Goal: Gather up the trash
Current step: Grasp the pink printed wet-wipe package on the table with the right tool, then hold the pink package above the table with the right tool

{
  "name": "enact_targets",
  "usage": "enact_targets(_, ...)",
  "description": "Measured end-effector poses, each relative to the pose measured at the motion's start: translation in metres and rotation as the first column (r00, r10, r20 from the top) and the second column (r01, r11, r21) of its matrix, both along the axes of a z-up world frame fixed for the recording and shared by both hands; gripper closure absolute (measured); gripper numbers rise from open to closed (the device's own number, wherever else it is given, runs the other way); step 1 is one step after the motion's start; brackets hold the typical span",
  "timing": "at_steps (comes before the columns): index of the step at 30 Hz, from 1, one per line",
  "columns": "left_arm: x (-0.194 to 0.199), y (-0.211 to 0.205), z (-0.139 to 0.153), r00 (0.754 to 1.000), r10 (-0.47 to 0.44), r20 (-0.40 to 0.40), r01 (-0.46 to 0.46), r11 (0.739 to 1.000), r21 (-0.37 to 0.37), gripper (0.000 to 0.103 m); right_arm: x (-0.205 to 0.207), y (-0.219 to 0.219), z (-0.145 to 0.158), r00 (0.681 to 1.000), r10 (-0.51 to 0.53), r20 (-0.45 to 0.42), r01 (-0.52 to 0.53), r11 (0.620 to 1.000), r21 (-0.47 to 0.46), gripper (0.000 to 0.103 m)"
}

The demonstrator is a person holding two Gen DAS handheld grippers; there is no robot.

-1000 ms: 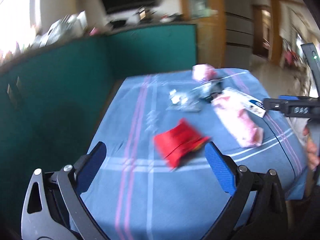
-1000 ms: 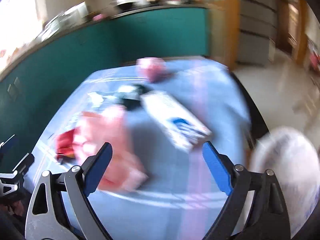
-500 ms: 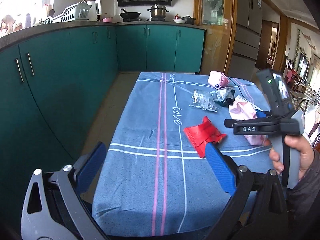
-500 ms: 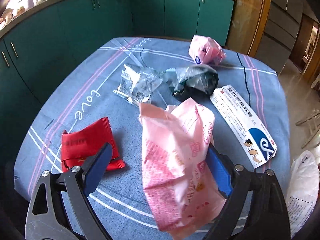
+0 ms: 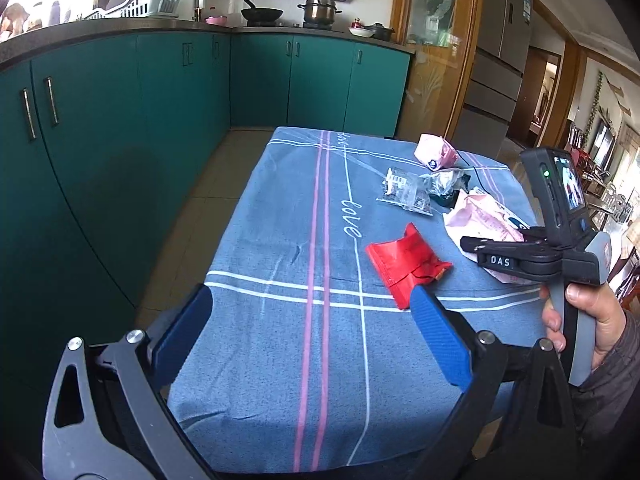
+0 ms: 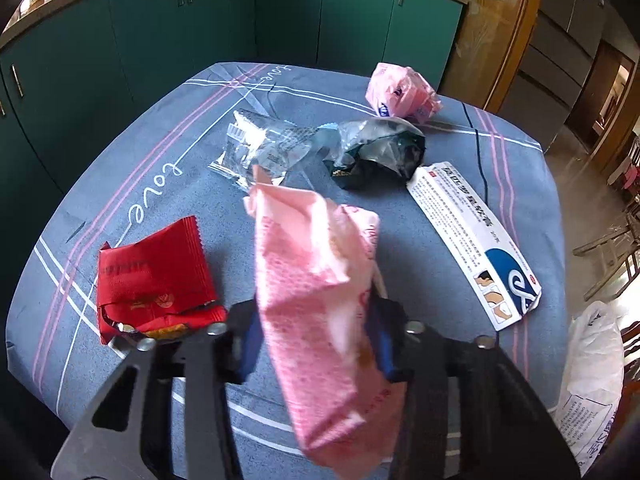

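**A:** Closing is what changed: half a second back the right gripper stood wide with the pink bag lying between its pads, and its jaws have just been closing on it. Now both pads pinch the bag across its middle.

**B:** Where is the bag now?

**A:** At the near edge of the table, one end standing up and the other drooping toward the camera. Whether it has left the cloth I can't tell.

**B:** So how should the lift go?

**A:** I'd say straight up first. It's thin, crumpled film, so it will flop and may slide if swung fast. A steady grip and a slow carry would suit it.

**B:** Carry where?

**A:** Probably the white sack hanging off the right edge. The drooping end ought to go in first.

**B:** What lies near enough to snag?

**A:** A red wrapper just beside the bag on the left and a long box on the right. Further back are clear film, a dark wrapper and a pink wad.

**B:** And the left gripper?

**A:** Jaws spread, holding nothing, hovering over the near end of the table. The red wrapper sits just beyond its right pad, so that looks a fair next pick.
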State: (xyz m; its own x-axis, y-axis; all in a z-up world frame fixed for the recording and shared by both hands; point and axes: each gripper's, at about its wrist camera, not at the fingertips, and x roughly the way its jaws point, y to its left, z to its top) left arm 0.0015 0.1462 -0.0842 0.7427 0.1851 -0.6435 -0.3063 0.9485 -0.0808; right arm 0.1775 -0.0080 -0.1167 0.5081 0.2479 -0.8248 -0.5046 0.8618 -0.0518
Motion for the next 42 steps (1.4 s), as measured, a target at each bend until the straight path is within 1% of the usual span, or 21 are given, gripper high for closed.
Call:
enact_targets(2, 0.002, -0.003, -0.001, 1.000, -0.010, -0.005, 0.010, 1.000, 0.005, 0.004, 0.001, -0.006, 0.001, 1.000, -0.004, -0.004, 0.004, 1.000, 0.009, 0.075)
enact_targets(5, 0.005, -0.008, -0.004, 1.000, -0.021, -0.018, 0.021, 1.000, 0.016, 0.004, -0.002, -0.014, 0.006, 1.000, -0.001, -0.004, 0.001, 1.000, 0.027, 0.079)
enact_targets(12, 0.020, -0.015, -0.014, 0.997, -0.044, -0.062, 0.044, 0.999, 0.000, 0.004, -0.013, -0.038, 0.019, 1.000, -0.015, 0.010, 0.015, 0.999, 0.032, 0.079)
enact_targets(18, 0.040, -0.027, -0.022, 0.992, -0.085, -0.098, 0.084, 0.996, -0.012, 0.004, -0.023, -0.061, 0.030, 0.999, -0.033, 0.030, 0.032, 0.999, 0.040, 0.079)
enact_targets(22, 0.051, -0.036, -0.024, 0.986, -0.121, -0.112, 0.122, 0.993, 0.002, 0.004, -0.026, -0.070, 0.031, 0.998, -0.046, 0.031, 0.045, 0.998, 0.045, 0.079)
enact_targets(25, 0.062, -0.037, -0.024, 0.984, -0.138, -0.116, 0.142, 0.990, 0.026, 0.004, -0.024, -0.074, 0.028, 0.998, -0.055, 0.023, 0.054, 0.997, 0.048, 0.079)
enact_targets(27, 0.069, -0.036, -0.025, 0.984, -0.123, -0.125, 0.129, 0.991, 0.035, 0.004, -0.023, -0.075, 0.026, 0.998, -0.057, 0.017, 0.057, 0.997, 0.050, 0.079)
enact_targets(32, 0.074, -0.036, -0.030, 0.982, -0.137, -0.130, 0.136, 0.991, -0.015, 0.004, -0.024, -0.074, 0.021, 0.999, -0.050, 0.007, 0.049, 0.998, 0.049, 0.079)
enact_targets(36, 0.073, -0.037, -0.033, 0.981, -0.136, -0.138, 0.137, 0.991, -0.008, 0.004, -0.026, -0.072, 0.019, 0.999, -0.041, 0.004, 0.041, 0.998, 0.052, 0.079)
enact_targets(42, 0.072, -0.033, -0.035, 0.983, -0.126, -0.137, 0.124, 0.992, -0.020, 0.004, -0.027, -0.065, 0.015, 1.000, -0.023, -0.006, 0.023, 0.998, 0.054, 0.079)
